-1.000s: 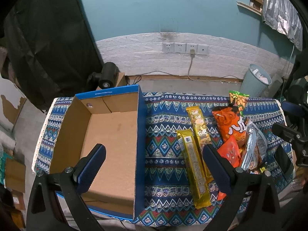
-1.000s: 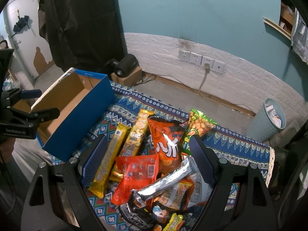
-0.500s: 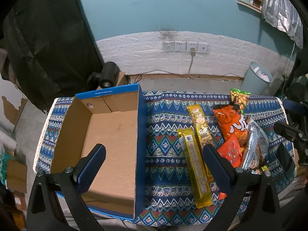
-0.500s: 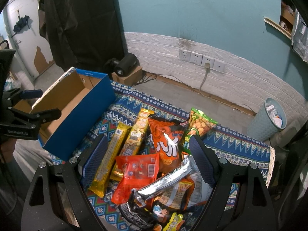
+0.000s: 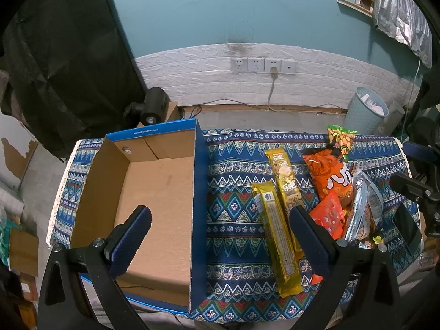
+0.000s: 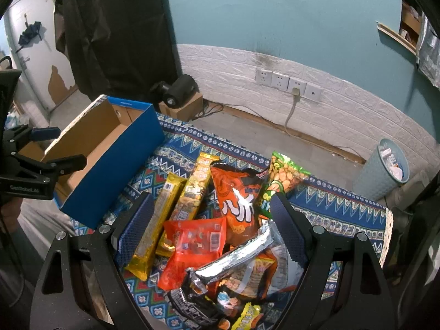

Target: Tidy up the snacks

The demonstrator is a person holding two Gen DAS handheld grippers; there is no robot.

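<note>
An empty blue cardboard box (image 5: 154,192) (image 6: 110,165) sits on the left of a patterned cloth (image 5: 233,192). To its right lies a pile of snacks: two long gold packets (image 5: 275,225) (image 6: 156,220), an orange chip bag (image 5: 330,176) (image 6: 236,198), a red pouch (image 6: 192,244), a green peanut bag (image 6: 280,176) and a silver packet (image 6: 236,255). My left gripper (image 5: 220,228) hangs open over the box's right wall, holding nothing. My right gripper (image 6: 211,220) hovers open above the pile, nothing between its fingers.
A pale bin (image 5: 365,112) stands on the floor at the right by the white brick wall. A black camera on a small carton (image 5: 154,107) sits behind the box. Wall sockets with a cable (image 5: 264,64) are behind the table.
The left wrist view has shifted slightly, so the snacks sit a little lower in it. Both grippers stay open and the snacks have not moved.
</note>
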